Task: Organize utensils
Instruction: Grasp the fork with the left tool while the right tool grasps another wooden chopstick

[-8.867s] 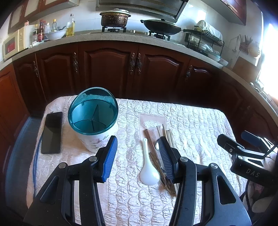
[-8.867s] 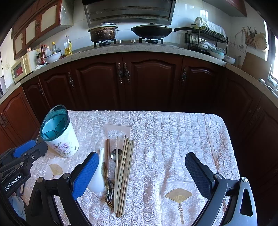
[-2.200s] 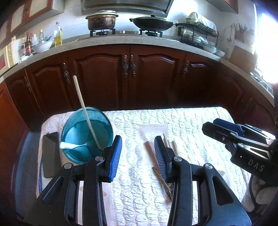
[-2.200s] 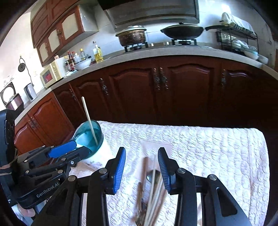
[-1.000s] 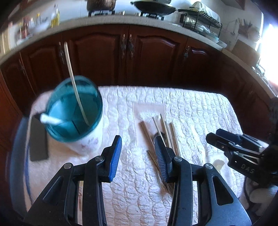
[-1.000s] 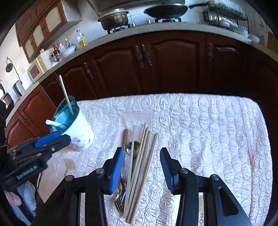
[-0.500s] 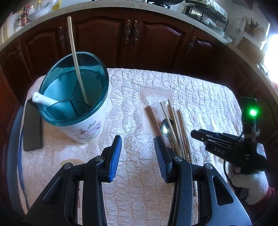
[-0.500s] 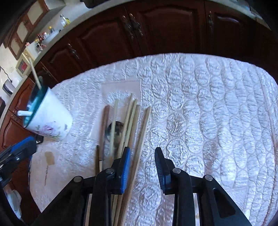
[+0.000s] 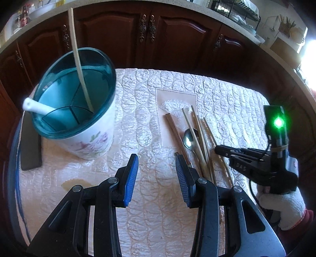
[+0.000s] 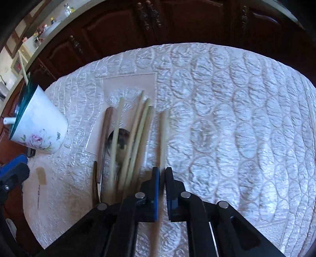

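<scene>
A home kitchen: dark wooden cabinet doors point(image 9: 150, 37) with ornate metal handles run across the top of the frame under a pale stone counter point(image 9: 233, 29); a dish rack point(image 9: 235, 11) sits upper right, bottles and a bowl point(image 9: 39, 9) upper left.

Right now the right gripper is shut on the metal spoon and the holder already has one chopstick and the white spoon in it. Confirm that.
Not quite. The right gripper is shut on a pale chopstick, not the metal spoon, as the right wrist view shows. The holder does contain one chopstick and the white spoon.
</scene>
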Tool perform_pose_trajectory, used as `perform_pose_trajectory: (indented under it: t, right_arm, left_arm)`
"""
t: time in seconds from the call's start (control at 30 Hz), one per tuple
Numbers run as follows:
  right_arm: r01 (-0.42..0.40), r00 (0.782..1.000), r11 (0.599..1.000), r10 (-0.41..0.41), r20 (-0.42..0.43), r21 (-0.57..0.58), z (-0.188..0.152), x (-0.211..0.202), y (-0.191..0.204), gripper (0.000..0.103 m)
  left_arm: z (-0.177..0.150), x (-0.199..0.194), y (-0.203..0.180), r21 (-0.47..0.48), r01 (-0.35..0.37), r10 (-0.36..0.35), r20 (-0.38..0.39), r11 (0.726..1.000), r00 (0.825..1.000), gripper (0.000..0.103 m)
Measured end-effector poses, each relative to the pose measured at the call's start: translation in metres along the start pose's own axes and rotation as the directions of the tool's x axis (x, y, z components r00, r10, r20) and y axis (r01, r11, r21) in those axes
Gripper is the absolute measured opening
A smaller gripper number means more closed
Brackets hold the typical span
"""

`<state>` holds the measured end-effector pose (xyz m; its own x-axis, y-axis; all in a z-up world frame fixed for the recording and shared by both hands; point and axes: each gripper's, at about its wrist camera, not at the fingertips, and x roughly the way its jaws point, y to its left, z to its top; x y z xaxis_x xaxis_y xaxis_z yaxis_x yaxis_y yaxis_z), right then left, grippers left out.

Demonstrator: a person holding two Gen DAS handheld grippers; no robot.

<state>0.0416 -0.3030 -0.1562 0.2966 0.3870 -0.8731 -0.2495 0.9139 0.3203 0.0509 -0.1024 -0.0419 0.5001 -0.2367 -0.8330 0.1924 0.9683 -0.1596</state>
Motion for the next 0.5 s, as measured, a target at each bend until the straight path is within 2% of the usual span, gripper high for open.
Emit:
perform_pose_trajectory:
  t: [0.2,0.27,0.33,0.5]
  right_arm:
    - [-0.027,1.000,0.998,0.028,-0.010,0.048,-0.003,-0.006,-0.021,0.005]
    - [-0.039,0.999,0.997,0.039,-0.005,0.061,-0.002,-0.012,-0.025,0.009]
    - [-0.040,0.999,0.997,0.040,0.006,0.060,0.000,-0.018,-0.029,0.018]
    - [-0.063,0.998,0.995,0.062,0.020,0.072,0.011,-0.024,-0.045,0.020]
  left_arm:
    - [0.008,0.021,-0.011,0.002,0.014,-0.014,-0.031,1.000,0.999,0.038]
    - [0.011,0.031,-0.014,0.000,0.013,-0.013,-0.044,1.000,0.999,0.038]
    - [0.016,0.040,-0.016,-0.007,0.018,-0.018,-0.059,1.000,0.998,0.038]
    - [0.030,0.060,-0.022,-0.030,0.020,-0.022,-0.080,0.999,0.997,0.038]
